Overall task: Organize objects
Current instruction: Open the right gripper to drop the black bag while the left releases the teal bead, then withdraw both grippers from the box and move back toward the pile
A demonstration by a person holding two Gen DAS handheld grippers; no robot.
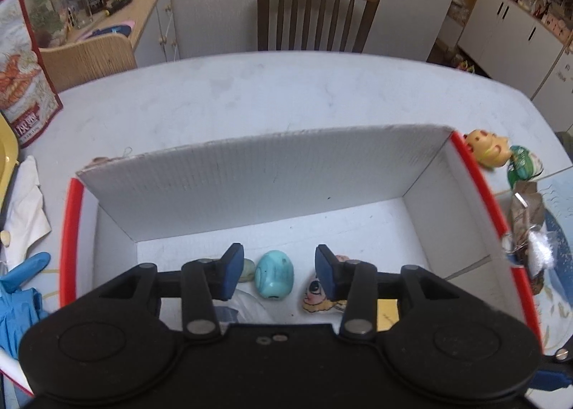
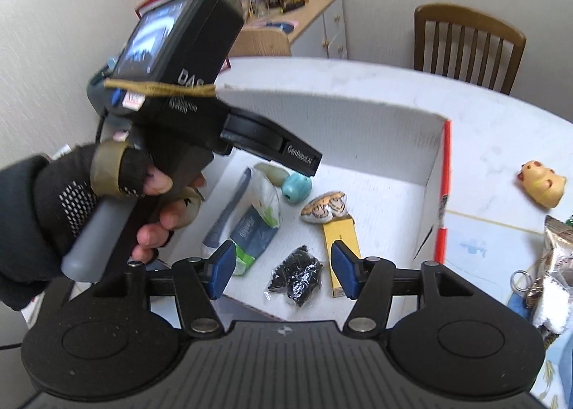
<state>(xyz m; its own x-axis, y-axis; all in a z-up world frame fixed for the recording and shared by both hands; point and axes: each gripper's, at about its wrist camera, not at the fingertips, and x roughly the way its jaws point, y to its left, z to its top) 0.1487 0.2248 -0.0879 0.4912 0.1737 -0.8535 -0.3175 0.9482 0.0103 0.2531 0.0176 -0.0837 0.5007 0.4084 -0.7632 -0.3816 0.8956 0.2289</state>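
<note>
Left wrist view shows the left tongs wide apart and holding nothing, low in the middle of the frame, over a white box with red edges on the bench. A blue-green egg toy lies on the box floor between the two blue pads. A yellow animal toy sits outside the box at the right edge. Right wrist view shows the right tongs wide apart and empty too, over a black packet and a yellow box. A gloved hand at the left grips the other tool.
</note>
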